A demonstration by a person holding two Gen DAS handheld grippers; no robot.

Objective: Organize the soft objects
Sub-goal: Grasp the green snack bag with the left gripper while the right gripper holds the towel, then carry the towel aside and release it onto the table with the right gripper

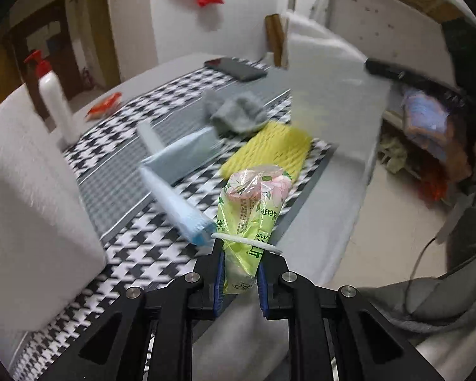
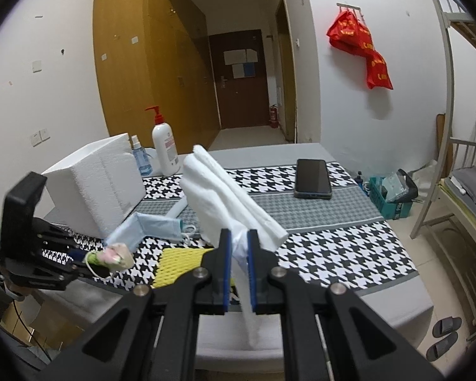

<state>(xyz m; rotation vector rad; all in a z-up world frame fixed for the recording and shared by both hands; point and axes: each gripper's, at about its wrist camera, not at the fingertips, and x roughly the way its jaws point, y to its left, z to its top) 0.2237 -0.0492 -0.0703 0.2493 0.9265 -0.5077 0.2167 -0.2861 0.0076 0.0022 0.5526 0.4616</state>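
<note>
My left gripper (image 1: 239, 254) is shut on a green flowered tissue packet (image 1: 250, 203), held above the table's near edge; a white mask loop hangs across its fingertips. It also shows in the right wrist view (image 2: 111, 255). My right gripper (image 2: 239, 241) is shut on a folded white towel (image 2: 225, 190), lifted over the houndstooth mat (image 2: 333, 250). On the mat lie a blue face mask (image 1: 177, 155), a yellow foam net (image 1: 269, 149) and a grey cloth (image 1: 238, 111). The mask (image 2: 149, 227) and net (image 2: 177, 262) show in the right wrist view too.
A white foam box (image 2: 101, 184) stands at the mat's left, with a pump bottle (image 2: 165, 149) and a spray bottle (image 2: 140, 157) behind it. A phone (image 2: 312, 177) lies at the far side. A bunk bed frame (image 2: 460, 158) stands right; a crate (image 2: 390, 193) sits on the floor.
</note>
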